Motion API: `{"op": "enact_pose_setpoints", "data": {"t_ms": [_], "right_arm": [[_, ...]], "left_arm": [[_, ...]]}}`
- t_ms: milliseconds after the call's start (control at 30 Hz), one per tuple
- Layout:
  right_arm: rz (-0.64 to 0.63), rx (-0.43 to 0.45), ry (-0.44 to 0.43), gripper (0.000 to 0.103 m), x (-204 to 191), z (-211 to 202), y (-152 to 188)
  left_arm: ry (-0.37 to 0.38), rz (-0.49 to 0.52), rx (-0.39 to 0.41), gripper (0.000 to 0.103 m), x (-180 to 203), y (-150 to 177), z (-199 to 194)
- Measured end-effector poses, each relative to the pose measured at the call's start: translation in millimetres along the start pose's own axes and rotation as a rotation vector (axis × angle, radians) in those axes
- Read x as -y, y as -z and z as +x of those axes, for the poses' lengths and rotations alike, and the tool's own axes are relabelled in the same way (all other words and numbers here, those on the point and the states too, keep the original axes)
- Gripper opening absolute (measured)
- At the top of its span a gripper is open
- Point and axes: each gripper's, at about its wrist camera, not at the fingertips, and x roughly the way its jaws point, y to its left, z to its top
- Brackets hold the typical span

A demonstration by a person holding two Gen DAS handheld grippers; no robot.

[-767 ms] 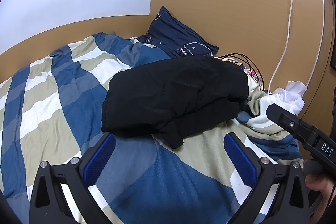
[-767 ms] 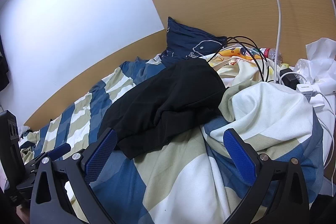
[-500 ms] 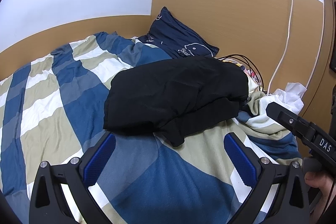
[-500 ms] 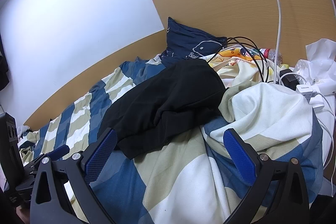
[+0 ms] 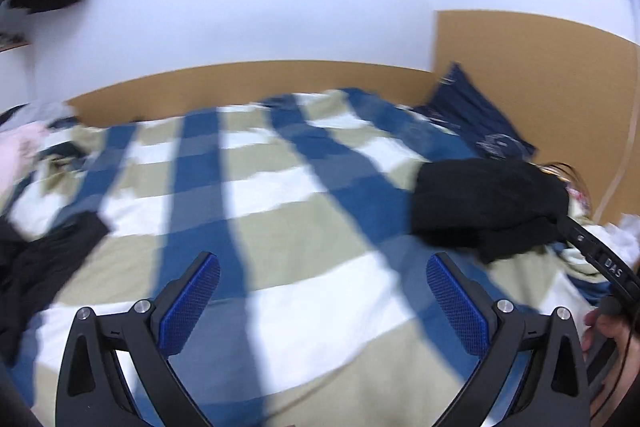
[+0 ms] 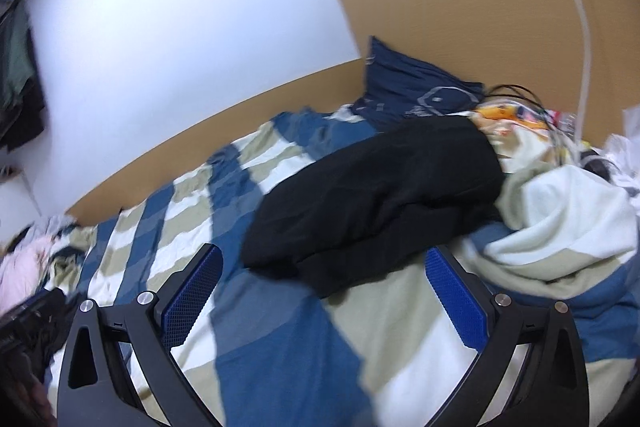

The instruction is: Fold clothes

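Jaws of both grippers gape empty over one striped duvet (image 5: 280,187) bearing two black garments (image 5: 480,203).

Folded garment (image 5: 486,205) on duvet (image 5: 280,187), at 2 o'clock in left wrist view. Behind it, at 1 o'clock, pillow (image 5: 476,119) leaning against headboard panel (image 5: 532,67). Second garment (image 5: 44,259) at 9 o'clock on duvet edge. Cables (image 6: 516,95) and cord (image 6: 580,27) right of pillow, beside bunched bedding (image 6: 560,219).
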Motion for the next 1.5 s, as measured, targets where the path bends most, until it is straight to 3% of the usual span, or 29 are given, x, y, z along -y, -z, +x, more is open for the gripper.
{"op": "enact_pose_setpoints", "data": {"t_ms": [267,400,533,800,967,1133,1500], "right_arm": [[-0.386,-0.133,-0.221,0.103,-153,12,64],[-0.500,-0.148,-0.274,0.103,-209,9,97],[-0.557,-0.210,-0.332,0.103,-250,18,132],[-0.683,-0.295,-0.375,0.103,-304,47,172],[-0.721,-0.311,-0.412,0.103,-324,47,185],[-0.742,-0.330,-0.420,0.103,-331,50,193],[-0.722,-0.331,-0.388,0.103,-325,52,192]], "left_arm": [[-0.412,-0.194,0.070,0.103,-201,52,-85],[-0.568,-0.243,0.092,0.103,-257,74,-115],[-0.722,-0.225,0.081,0.103,-299,91,-134],[-0.826,-0.230,0.035,0.103,-363,92,-132],[-0.878,-0.236,-0.004,0.103,-380,107,-127],[-0.842,-0.288,-0.040,0.103,-389,116,-128],[-0.839,-0.257,-0.043,0.103,-370,112,-122]]}}
